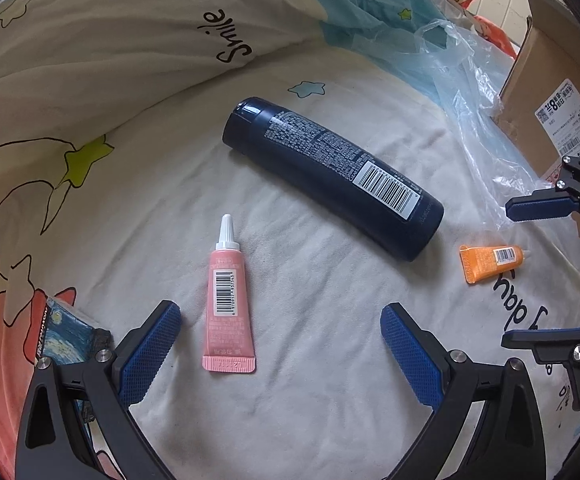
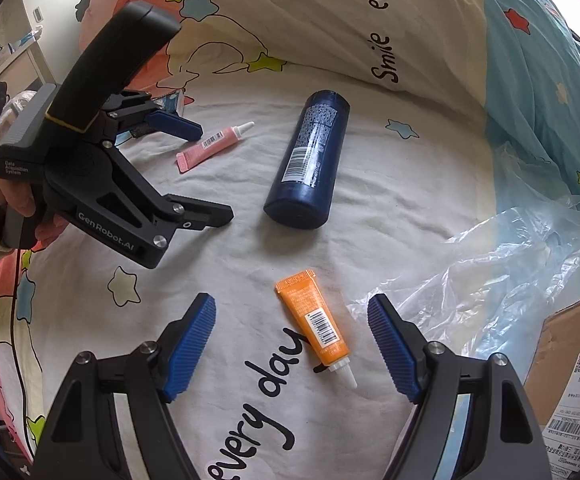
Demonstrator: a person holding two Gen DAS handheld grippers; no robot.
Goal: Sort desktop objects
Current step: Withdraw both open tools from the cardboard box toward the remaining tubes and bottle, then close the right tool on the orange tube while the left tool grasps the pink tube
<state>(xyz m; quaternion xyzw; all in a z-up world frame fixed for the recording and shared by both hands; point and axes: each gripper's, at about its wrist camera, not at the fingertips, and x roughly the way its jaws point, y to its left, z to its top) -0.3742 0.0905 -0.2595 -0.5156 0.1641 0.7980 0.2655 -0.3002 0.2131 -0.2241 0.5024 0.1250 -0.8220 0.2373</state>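
Note:
A pink tube (image 1: pixel 228 304) with a white cap lies on the printed bedsheet, between and just ahead of the open fingers of my left gripper (image 1: pixel 281 336). A dark blue bottle (image 1: pixel 329 176) lies on its side further out. A small orange tube (image 1: pixel 489 262) lies to the right. In the right wrist view the orange tube (image 2: pixel 317 324) lies between the open fingers of my right gripper (image 2: pixel 290 328), cap toward me. The blue bottle (image 2: pixel 307 164) and pink tube (image 2: pixel 214 144) lie beyond, with the left gripper (image 2: pixel 214 172) open beside the pink tube. Both grippers hold nothing.
A cardboard box (image 1: pixel 549 112) stands at the right, also in the right wrist view (image 2: pixel 569 360). A crumpled clear plastic bag (image 2: pixel 509 272) lies beside it. A folded quilt (image 1: pixel 110 40) rises behind. A small printed box (image 1: pixel 66 332) sits left of my left gripper.

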